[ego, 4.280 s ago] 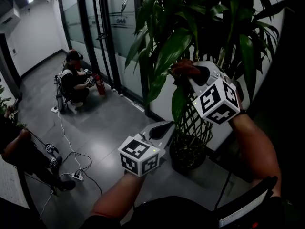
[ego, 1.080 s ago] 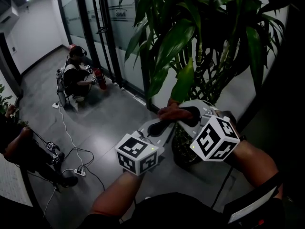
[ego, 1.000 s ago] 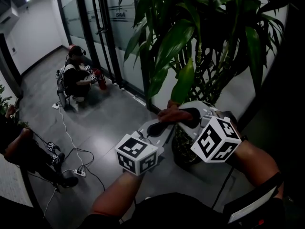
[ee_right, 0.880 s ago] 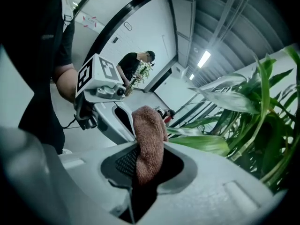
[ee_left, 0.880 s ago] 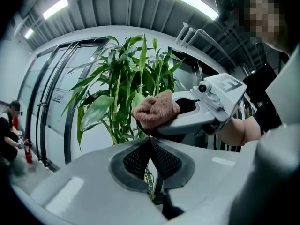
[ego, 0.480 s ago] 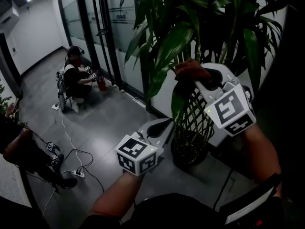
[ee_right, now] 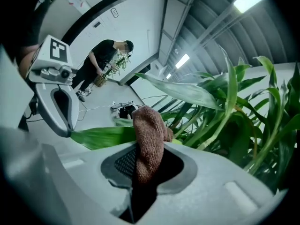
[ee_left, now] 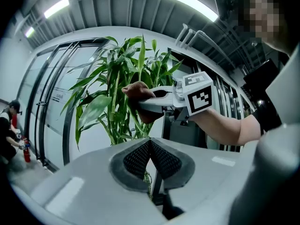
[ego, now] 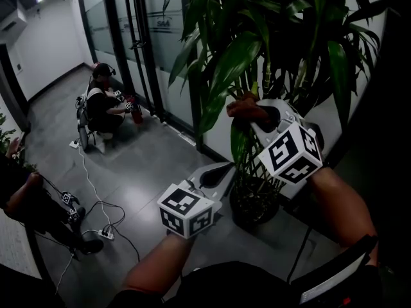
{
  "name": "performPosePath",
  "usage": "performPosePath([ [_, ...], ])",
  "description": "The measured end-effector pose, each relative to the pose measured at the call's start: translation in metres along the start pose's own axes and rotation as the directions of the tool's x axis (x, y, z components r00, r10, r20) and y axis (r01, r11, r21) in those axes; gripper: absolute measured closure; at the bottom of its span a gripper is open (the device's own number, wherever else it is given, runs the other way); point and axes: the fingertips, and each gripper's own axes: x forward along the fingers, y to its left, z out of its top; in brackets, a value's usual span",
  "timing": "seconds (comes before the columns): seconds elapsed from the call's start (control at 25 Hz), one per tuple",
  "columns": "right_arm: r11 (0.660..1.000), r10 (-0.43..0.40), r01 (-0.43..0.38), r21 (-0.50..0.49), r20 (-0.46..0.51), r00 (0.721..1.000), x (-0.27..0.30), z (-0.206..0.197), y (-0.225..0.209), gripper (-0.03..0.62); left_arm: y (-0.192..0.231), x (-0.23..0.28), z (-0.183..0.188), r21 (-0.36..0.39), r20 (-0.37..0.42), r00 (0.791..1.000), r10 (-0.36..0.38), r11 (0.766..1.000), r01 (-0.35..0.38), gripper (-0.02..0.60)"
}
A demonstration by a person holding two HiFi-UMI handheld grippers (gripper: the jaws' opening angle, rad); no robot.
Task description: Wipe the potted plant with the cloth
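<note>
While your left gripper [ego: 225, 169] waited low and close to you, its jaws pressed together on nothing, your other hand did all the work. A second before, your right gripper [ego: 252, 114] was down near the tip of a hanging leaf [ego: 239, 143] of the potted plant [ego: 237, 50]. It then climbed up along that leaf and ended just a little under its highest spot. Its jaws were squeezed tight on the brown cloth [ee_right: 149, 135]. The cloth poked out past them and seemed to touch the green leaf, as the right gripper view showed. So the cloth was up among the leaves, well above the dark pot [ego: 250, 210].

I think that climb was one wipe along the leaf, from the tip toward the stem. That meant the wiping was well under way. Many more leaves stood all around, though, and I could not tell which ones were clean. Your left gripper did not hold the leaf steady, so the leaf could have bent away from the cloth.

Farther off, a person [ego: 103, 108] crouched by the glass doors [ego: 128, 37], well apart from the plant.
</note>
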Motion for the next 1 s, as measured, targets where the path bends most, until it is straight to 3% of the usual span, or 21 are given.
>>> performPosePath([
  [0.24,0.991,0.133,-0.132,-0.026,0.003,0.991,-0.003,0.004,0.056,0.533,0.005,-0.002,0.001,-0.004,0.002,1.0,0.011,1.0,-0.011,0.564],
  [0.52,0.961,0.268,-0.271,0.063,0.045,0.962,-0.019,0.011,0.1,0.533,0.004,-0.002,-0.002,-0.001,-0.008,1.0,0.002,1.0,-0.002,0.563],
  [0.72,0.957,0.247,-0.255,0.136,0.072,0.966,-0.03,0.012,0.108,0.533,0.004,-0.005,-0.003,0.003,0.001,1.0,-0.008,1.0,0.008,0.555],
  [0.8,0.948,0.216,-0.235,0.215,0.111,0.97,-0.04,0.015,0.109,0.533,0.002,-0.008,-0.003,0.006,0.001,1.0,-0.027,1.0,0.027,0.516],
  [1.0,0.857,0.12,-0.213,0.469,0.222,0.968,-0.07,0.011,0.126,0.533,-0.005,-0.019,-0.012,-0.025,0.007,0.995,-0.098,0.995,0.098,0.499],
])
